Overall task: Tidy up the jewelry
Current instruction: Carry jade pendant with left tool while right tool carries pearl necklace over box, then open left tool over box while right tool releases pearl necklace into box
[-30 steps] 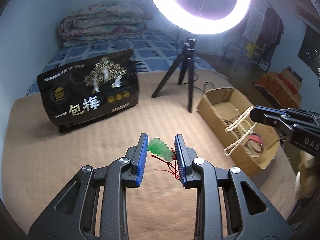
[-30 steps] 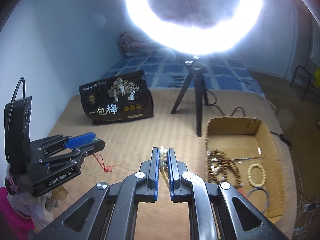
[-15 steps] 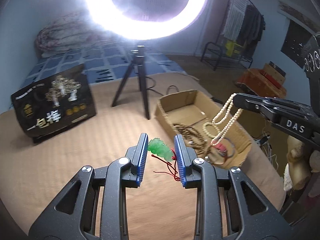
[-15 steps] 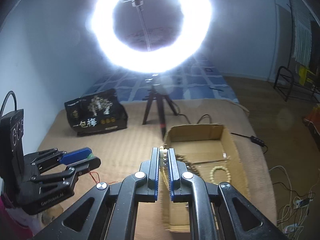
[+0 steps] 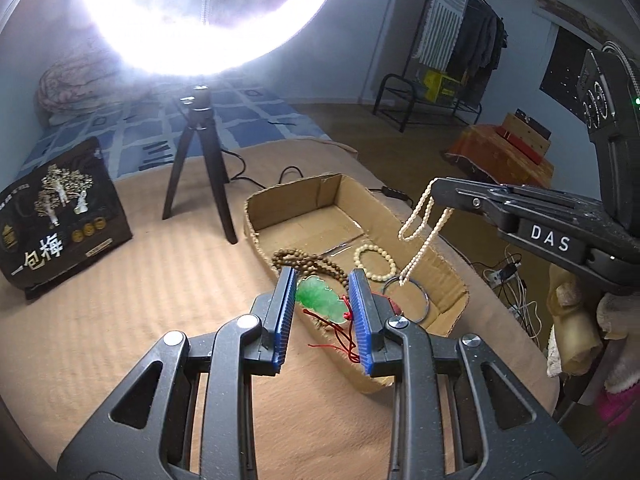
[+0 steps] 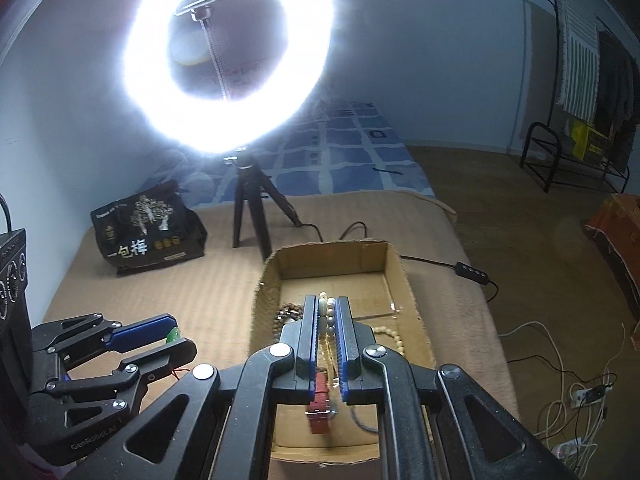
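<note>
Green pendant, pearl strand above cardboard box.

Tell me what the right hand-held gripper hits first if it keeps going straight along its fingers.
Probably the cardboard box: the right hand-held gripper, shut on the pearl necklace, points at its bare floor and far wall. Depth is uncertain.

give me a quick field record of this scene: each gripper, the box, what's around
left gripper: shut on jade pendant, red cord hanging
right gripper: shut on pearl necklace, dangling over box
box: open cardboard, on tan mat
in box: brown beads, cream bracelet, metal bangle, red watch
nearby: black bag, ring light on tripod
</note>
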The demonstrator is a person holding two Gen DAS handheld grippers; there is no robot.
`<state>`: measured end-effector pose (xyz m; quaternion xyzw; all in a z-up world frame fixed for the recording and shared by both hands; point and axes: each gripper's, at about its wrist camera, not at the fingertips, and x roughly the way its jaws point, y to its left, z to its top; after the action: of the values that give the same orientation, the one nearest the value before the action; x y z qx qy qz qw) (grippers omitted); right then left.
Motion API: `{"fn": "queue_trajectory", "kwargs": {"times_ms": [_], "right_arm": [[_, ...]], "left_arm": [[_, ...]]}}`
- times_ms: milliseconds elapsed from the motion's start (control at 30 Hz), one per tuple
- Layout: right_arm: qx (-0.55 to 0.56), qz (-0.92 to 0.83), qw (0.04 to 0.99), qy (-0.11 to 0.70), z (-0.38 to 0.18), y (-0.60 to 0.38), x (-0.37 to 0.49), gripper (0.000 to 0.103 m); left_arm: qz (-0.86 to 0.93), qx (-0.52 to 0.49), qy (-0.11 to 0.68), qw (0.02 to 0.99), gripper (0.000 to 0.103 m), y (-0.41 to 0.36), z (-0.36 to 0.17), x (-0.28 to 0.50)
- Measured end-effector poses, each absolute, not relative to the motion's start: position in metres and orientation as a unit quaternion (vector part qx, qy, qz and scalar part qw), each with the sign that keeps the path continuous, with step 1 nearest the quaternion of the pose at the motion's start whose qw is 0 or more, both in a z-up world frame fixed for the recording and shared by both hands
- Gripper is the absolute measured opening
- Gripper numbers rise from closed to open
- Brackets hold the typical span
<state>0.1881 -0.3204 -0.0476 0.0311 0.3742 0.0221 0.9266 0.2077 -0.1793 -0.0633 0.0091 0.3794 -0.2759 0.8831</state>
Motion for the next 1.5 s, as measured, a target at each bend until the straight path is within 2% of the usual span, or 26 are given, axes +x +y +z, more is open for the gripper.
{"fn": "queue_trajectory", "kwargs": {"times_ms": [367,733,1500], "right_arm": [[0.034,0.007,0.920,0.391,-0.067,-0.342,0.204,0.005],[0.052,0.005,0.914,0.403,-0.087,-0.358,0.221,0.005],[0.077,0.011,0.904,0.420,-0.107,-0.365,0.234,0.007]], "left_arm": [[-0.275,0.009,0.378,0.884,0.027,-0.206,-0.068,0.236],[-0.266,0.015,0.392,0.881,0.027,-0.221,-0.095,0.260],[-0.272,0.029,0.403,0.873,0.027,-0.232,-0.110,0.257]]}}
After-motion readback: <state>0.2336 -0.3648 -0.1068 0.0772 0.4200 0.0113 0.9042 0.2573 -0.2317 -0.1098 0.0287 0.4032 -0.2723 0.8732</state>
